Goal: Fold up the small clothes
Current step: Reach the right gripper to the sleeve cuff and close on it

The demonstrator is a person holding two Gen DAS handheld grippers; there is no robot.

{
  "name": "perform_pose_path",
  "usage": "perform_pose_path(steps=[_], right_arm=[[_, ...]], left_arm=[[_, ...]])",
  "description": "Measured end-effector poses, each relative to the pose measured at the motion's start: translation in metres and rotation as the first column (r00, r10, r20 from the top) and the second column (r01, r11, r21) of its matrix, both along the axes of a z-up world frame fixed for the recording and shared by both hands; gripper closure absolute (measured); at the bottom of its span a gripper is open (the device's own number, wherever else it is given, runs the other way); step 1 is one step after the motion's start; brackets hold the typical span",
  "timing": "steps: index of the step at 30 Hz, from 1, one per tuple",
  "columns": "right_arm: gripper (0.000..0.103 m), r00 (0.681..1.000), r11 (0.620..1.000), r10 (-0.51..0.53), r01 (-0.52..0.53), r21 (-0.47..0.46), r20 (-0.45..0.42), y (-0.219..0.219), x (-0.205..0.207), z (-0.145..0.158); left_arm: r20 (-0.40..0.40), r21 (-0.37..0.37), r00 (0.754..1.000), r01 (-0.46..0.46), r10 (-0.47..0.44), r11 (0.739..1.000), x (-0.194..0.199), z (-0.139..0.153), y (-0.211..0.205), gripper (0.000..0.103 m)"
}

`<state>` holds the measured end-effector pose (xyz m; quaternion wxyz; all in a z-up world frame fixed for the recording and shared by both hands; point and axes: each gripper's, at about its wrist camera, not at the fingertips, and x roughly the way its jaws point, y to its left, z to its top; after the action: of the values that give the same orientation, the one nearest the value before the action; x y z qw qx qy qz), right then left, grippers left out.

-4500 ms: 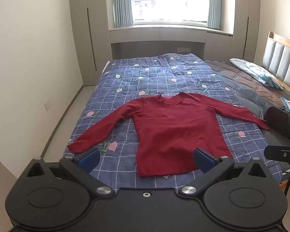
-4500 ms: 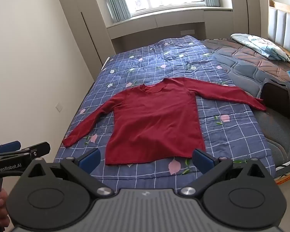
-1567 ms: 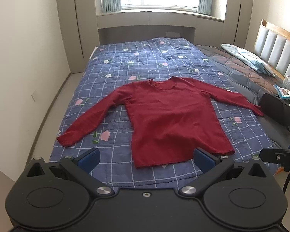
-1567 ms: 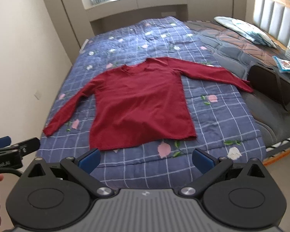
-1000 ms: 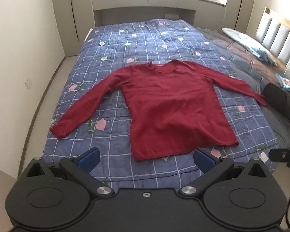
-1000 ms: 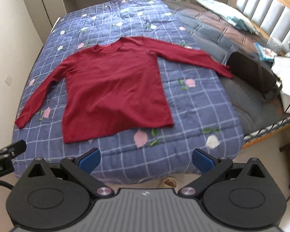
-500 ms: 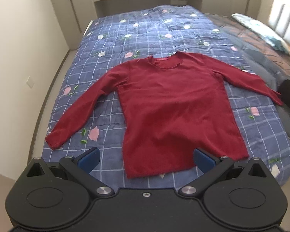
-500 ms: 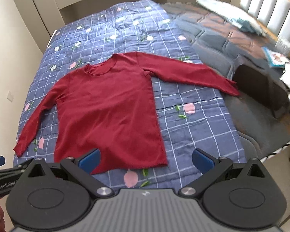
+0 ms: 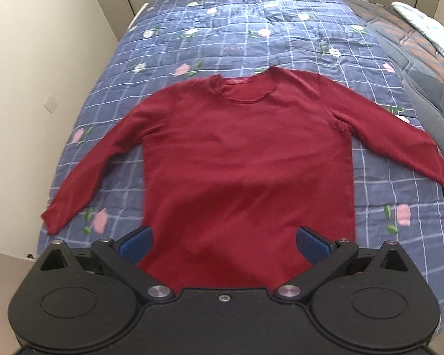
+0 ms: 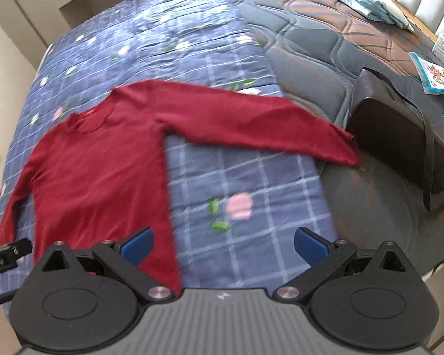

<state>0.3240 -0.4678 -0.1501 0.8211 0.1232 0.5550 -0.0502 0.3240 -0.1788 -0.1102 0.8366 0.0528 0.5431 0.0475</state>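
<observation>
Here's the bed (image 9: 423,68), a wide one with a grey and brown quilted mattress showing on its right half, and over the left half spreads the blue checked quilt with pink and white flowers (image 9: 251,29). Flat on that quilt lies the dark red long-sleeved knit top (image 9: 245,159), front up, neckline toward the far end of the bed, hem toward the near edge, both sleeves thrown out and angled down. In the right wrist view the same dark red top (image 10: 97,171) sits left of centre, and its right sleeve runs across the quilt's edge onto the bare mattress, the cuff ending just beside the dark brown bag with a strap (image 10: 399,142), which rests on the mattress. Further up by the padded headboard there's a pale patterned pillow (image 10: 367,3), and a small blue-edged printed packet (image 10: 435,77) lies near the bag. Now the left tool (image 9: 223,241): blue pads spread wide, nothing between them, poised above the hem of the top with the red body filling the gap in view. And the right tool (image 10: 223,241), pads just as wide apart, empty, hangs over the quilt to the right of the top's side seam, its left pad in front of the red fabric. This view is blurred.
</observation>
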Motion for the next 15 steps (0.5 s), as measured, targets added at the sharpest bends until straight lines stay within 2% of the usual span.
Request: perform_pose_path(steps=[8, 12, 15], right_arm=[[0.000, 0.997, 0.997, -0.077, 0.077, -0.026, 0.005, -0.054, 0.063, -0.055], [0.000, 0.993, 0.993, -0.113, 0.113, -0.018, 0.026, -0.070, 0.081, -0.078], [0.000, 0.991, 0.991, -0.131, 0.132, -0.014, 0.041, -0.079, 0.093, -0.096]], left_arm=[[0.000, -0.040, 1.000, -0.008, 0.008, 0.999, 0.067, -0.050, -0.058, 0.001], [0.020, -0.059, 0.999, -0.026, 0.027, 0.998, 0.101, -0.073, -0.077, 0.001], [0.026, -0.044, 0.999, -0.028, 0.029, 0.999, 0.124, -0.091, -0.086, 0.001]])
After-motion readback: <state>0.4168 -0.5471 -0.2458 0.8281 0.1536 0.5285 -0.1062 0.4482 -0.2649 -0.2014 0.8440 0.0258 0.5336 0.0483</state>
